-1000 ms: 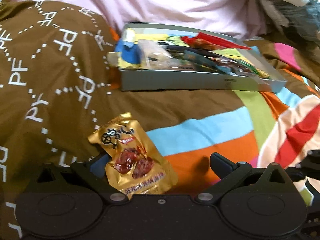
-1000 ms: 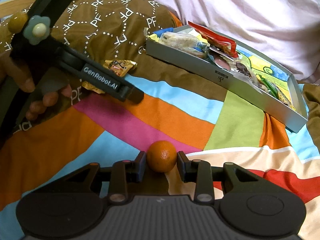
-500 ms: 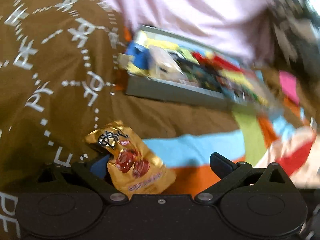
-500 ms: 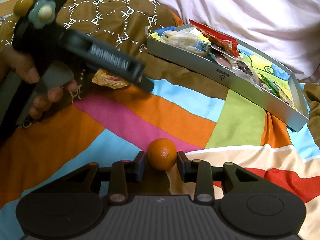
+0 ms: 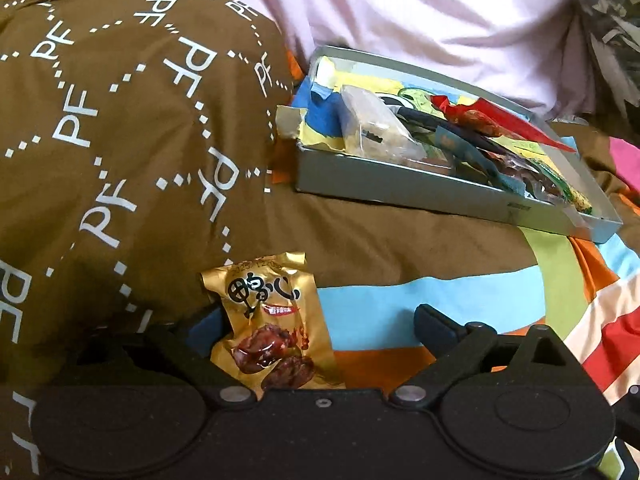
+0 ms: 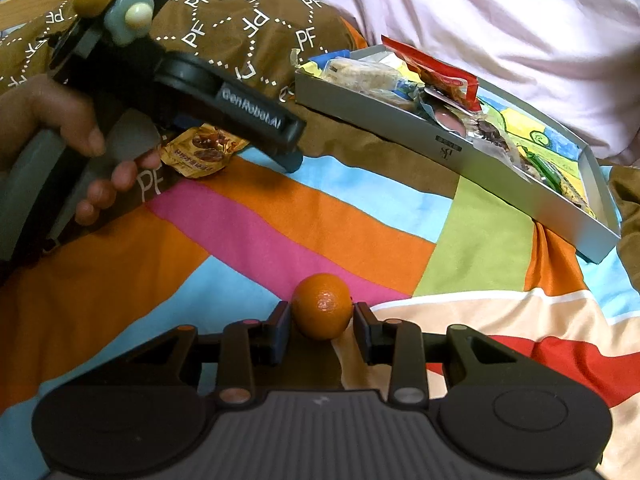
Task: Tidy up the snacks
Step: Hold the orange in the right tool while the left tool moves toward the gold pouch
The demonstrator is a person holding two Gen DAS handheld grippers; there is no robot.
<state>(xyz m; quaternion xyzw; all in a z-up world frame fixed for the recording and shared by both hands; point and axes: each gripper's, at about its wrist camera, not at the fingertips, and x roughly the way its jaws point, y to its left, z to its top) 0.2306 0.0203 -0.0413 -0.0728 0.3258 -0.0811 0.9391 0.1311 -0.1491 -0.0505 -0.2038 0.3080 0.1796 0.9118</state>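
Note:
My left gripper [image 5: 316, 320] is open; a gold snack packet [image 5: 272, 328] lies between its fingers, against the left finger, on the bedspread. The packet also shows in the right wrist view [image 6: 200, 152] under the left gripper. My right gripper [image 6: 322, 320] is shut on a small orange mandarin [image 6: 322, 306], low over the striped bedspread. A grey tray [image 5: 440, 192] with several snack packets sits farther back; it also shows in the right wrist view [image 6: 440, 148].
A brown pillow with white "PF" print [image 5: 100, 120] rises at the left. Pale pink bedding [image 5: 420, 12] lies behind the tray. The striped bedspread [image 6: 280, 232] spreads between the grippers and the tray.
The left gripper swung and shifted around the gold packet, tilting its view; the packet stays between the open fingers. The right gripper and mandarin have hardly moved.

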